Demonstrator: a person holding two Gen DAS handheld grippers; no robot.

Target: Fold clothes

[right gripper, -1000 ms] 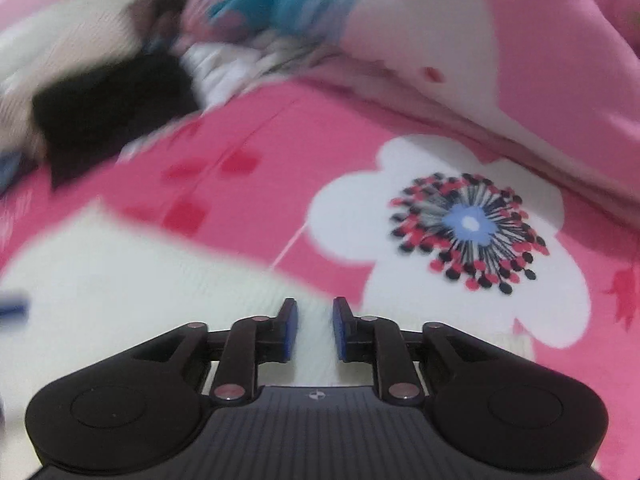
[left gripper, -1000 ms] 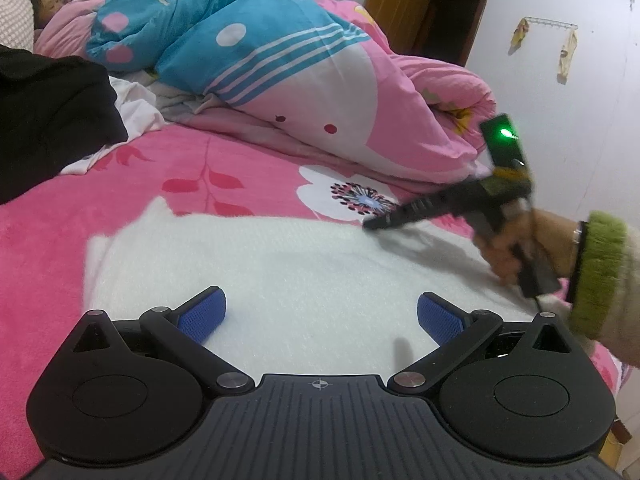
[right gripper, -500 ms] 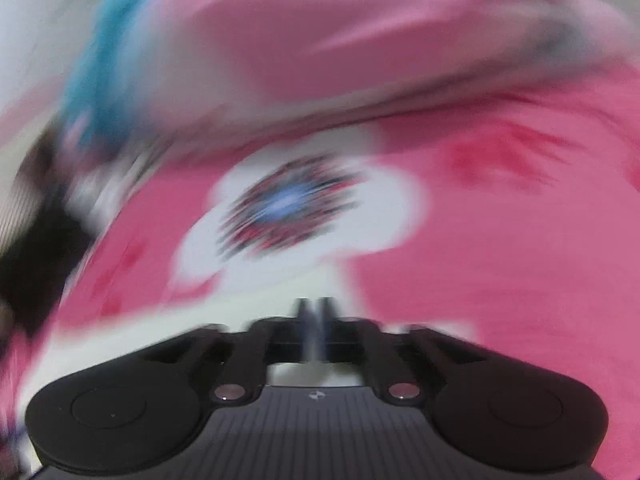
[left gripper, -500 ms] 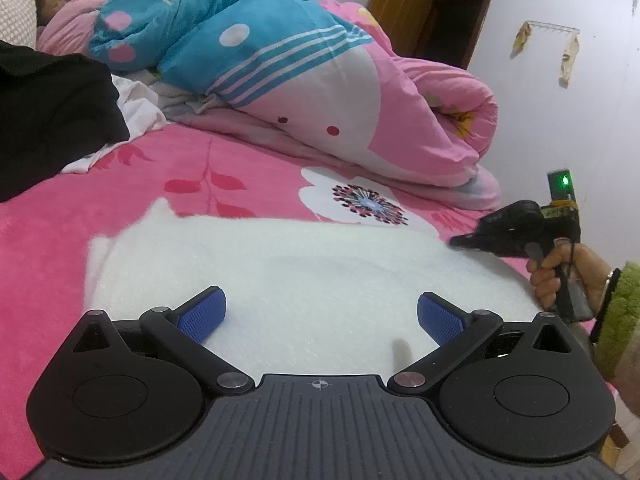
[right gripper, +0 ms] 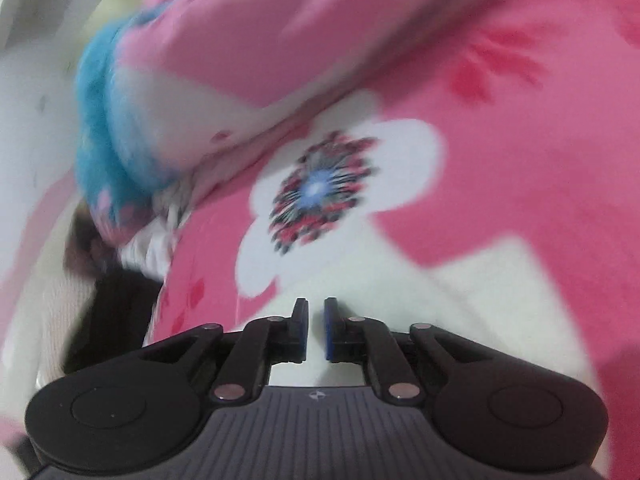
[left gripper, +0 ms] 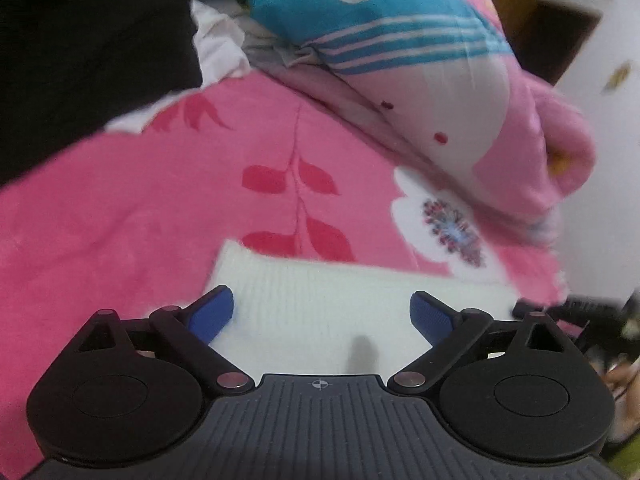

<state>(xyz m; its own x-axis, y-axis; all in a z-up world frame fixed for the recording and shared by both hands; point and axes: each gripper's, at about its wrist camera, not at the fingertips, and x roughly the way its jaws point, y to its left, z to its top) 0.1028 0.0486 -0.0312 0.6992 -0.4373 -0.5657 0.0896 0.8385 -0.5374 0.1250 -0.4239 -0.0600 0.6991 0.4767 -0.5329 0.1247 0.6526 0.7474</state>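
Both tongs at the near edge of a white knit garment on the bed.

The white garment [left gripper: 352,300] lies flat on the pink bed cover [left gripper: 120,220], just in front of the printed flower [left gripper: 452,232]. The left tongs [left gripper: 322,314] are spread wide but closing, with the garment's left part under the gap and neither pad pressing it. The right tongs [right gripper: 316,330] are pressed almost together over the garment's right part; whether cloth is caught between them cannot be told. The knit looks soft, light and limp, so it will likely sag and stretch: take hold at the corners or edge, one layer deep. The rolled quilt [left gripper: 420,80] lies beyond the flower.
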